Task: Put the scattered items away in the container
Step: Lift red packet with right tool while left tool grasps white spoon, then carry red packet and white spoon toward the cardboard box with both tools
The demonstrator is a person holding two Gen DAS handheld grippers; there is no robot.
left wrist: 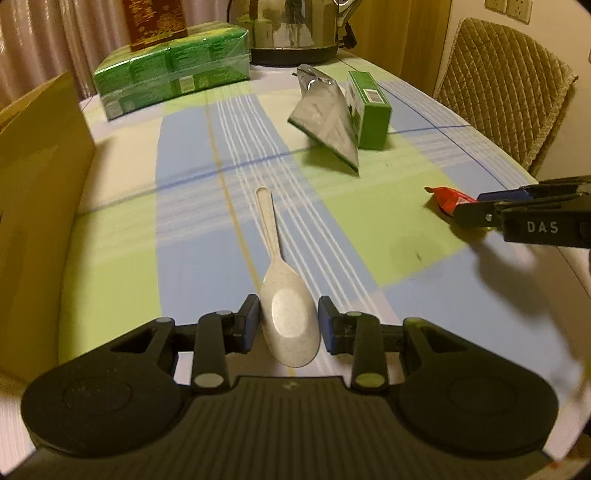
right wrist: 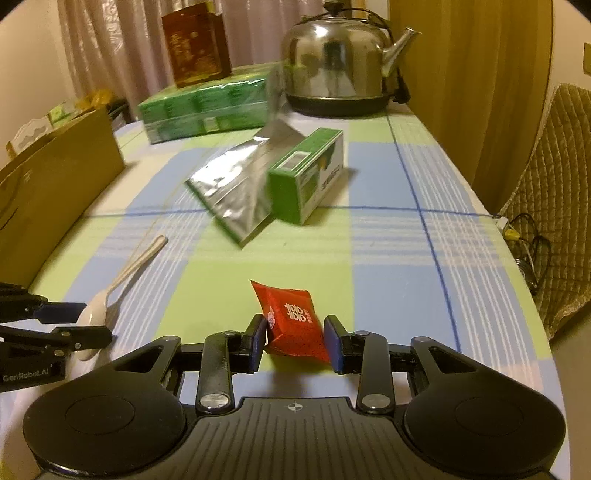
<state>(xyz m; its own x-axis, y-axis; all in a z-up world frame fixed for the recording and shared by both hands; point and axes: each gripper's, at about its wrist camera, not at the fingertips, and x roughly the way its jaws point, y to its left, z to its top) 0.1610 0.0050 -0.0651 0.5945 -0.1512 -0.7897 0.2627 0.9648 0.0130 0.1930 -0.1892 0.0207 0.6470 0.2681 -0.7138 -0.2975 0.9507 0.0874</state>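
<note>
Left wrist view: the left gripper (left wrist: 289,325) is clamped on the bowl of a pale speckled spoon (left wrist: 284,295), blue pads pressing its two sides. The spoon's long axis runs straight ahead from the gripper, bowl nearest the camera, handle pointing away up the checked tablecloth (left wrist: 192,206) toward the far end of the table. At the left edge stands the wall of a brown cardboard box (left wrist: 40,177). Ahead and to the right, a silver foil pouch (left wrist: 325,122) leans against a small green carton (left wrist: 369,107). A wrapped block of green packs (left wrist: 173,70) lies at the far end beside a steel kettle (left wrist: 295,29).

Right wrist view: the right gripper (right wrist: 295,341) is closed on a red snack packet (right wrist: 295,325), pinched at its two sides between the blue pads, with one corner pointing away and to the left, along the table. The foil pouch (right wrist: 236,192) lies with its long axis slanting away to the right, against the green carton (right wrist: 306,177), whose long side slants the same way. The cardboard box (right wrist: 55,192) stands at the left, open-topped. The spoon (right wrist: 122,280) shows at lower left, handle angled up and to the right. A quilted chair (right wrist: 557,206) stands off the table's right side.
</note>
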